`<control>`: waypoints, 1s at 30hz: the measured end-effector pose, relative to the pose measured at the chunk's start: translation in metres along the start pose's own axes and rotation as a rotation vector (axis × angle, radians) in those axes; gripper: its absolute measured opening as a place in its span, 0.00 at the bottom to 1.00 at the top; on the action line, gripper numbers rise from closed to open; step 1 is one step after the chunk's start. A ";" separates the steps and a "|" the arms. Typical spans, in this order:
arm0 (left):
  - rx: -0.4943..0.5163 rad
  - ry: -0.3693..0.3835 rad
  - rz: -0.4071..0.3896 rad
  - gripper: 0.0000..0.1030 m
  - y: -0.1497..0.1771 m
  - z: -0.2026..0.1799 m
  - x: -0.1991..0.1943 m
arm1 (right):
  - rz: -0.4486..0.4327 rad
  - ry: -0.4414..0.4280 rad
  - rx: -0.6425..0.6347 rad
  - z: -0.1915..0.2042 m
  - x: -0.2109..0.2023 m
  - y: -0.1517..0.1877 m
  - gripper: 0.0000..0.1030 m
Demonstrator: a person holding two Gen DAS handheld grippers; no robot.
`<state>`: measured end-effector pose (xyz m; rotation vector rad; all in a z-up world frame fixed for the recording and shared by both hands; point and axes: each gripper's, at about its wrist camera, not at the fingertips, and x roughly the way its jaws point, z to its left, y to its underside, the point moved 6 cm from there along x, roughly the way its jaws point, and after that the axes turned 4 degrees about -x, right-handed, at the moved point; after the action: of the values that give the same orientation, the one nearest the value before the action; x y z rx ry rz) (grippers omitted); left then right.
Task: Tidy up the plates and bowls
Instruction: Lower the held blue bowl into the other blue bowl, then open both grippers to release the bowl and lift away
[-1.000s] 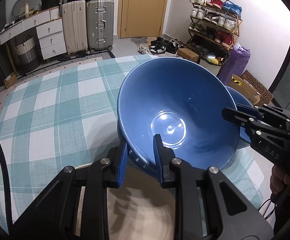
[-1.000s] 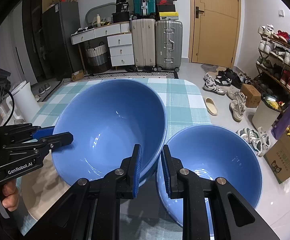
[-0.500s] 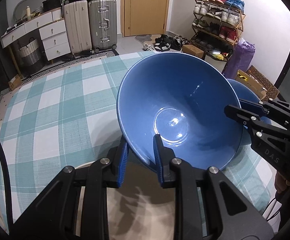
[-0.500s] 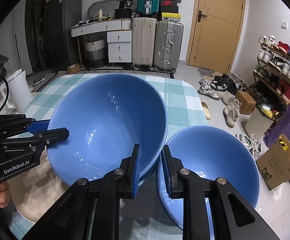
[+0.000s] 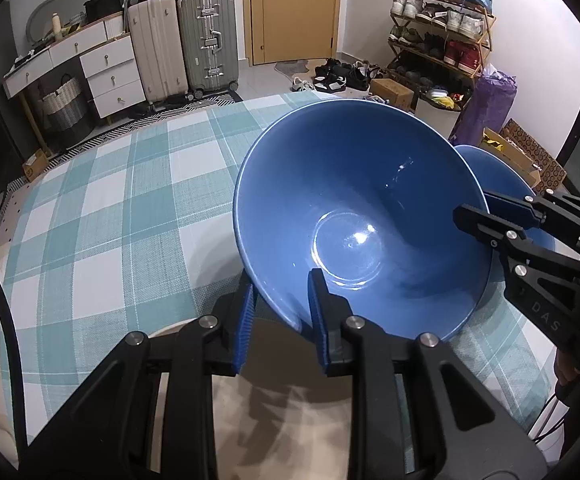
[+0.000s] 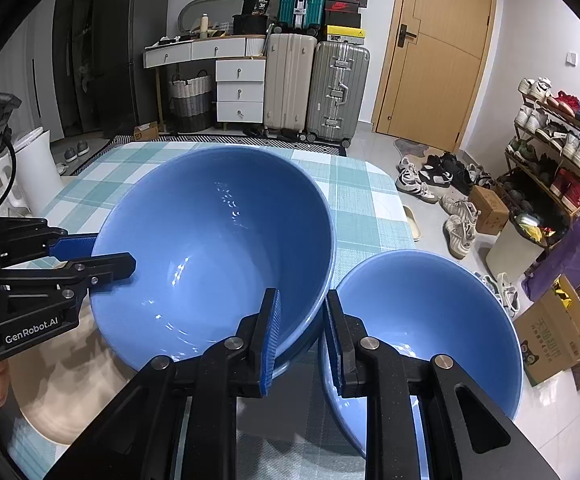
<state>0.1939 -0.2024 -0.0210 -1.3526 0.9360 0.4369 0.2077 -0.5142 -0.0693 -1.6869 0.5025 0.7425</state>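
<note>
big bowl (image 5: 354, 220) is off the bench (image 5: 101, 220), tilted, pinched at opposite rims: left gripper (image 5: 279, 312) has its fingers narrow on the near rim, right gripper (image 6: 300, 330) has its fingers narrow on the rim beside the small bowl (image 6: 430, 320). small bowl sits on the bench by its right edge, just beside and partly under the big bowl; a beige plate (image 6: 49, 392) lies on the bench below the left gripper. judged early to midway: nothing stacked yet, big bowl not set down, small bowl and plate left to group.
</note>
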 end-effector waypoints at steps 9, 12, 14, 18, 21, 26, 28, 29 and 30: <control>-0.010 0.001 0.014 0.24 0.000 0.001 0.005 | 0.011 0.022 0.012 0.001 0.004 0.000 0.22; -0.010 -0.006 0.015 0.24 0.000 0.002 0.006 | 0.008 0.021 0.026 -0.001 0.005 0.000 0.22; -0.008 -0.010 0.015 0.24 0.001 0.002 0.007 | 0.005 0.016 0.035 0.000 0.004 -0.001 0.22; -0.014 -0.008 0.020 0.24 0.001 0.002 0.008 | 0.002 0.000 0.054 -0.002 0.003 0.001 0.22; -0.026 0.001 0.026 0.25 0.001 0.003 0.008 | -0.008 -0.016 0.070 -0.004 0.000 0.001 0.22; -0.064 0.034 0.006 0.48 0.001 0.006 -0.001 | -0.042 -0.039 0.100 -0.008 -0.009 -0.001 0.36; -0.072 0.038 -0.020 0.63 0.000 0.006 -0.008 | -0.070 -0.060 0.126 -0.011 -0.016 -0.002 0.48; -0.077 0.042 -0.031 0.65 0.000 0.006 -0.012 | -0.080 -0.065 0.134 -0.012 -0.020 -0.003 0.56; -0.081 0.045 -0.036 0.73 -0.001 0.006 -0.015 | -0.094 -0.072 0.139 -0.013 -0.024 -0.004 0.59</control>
<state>0.1879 -0.1935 -0.0089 -1.4555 0.9385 0.4221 0.1965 -0.5275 -0.0481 -1.5386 0.4120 0.6820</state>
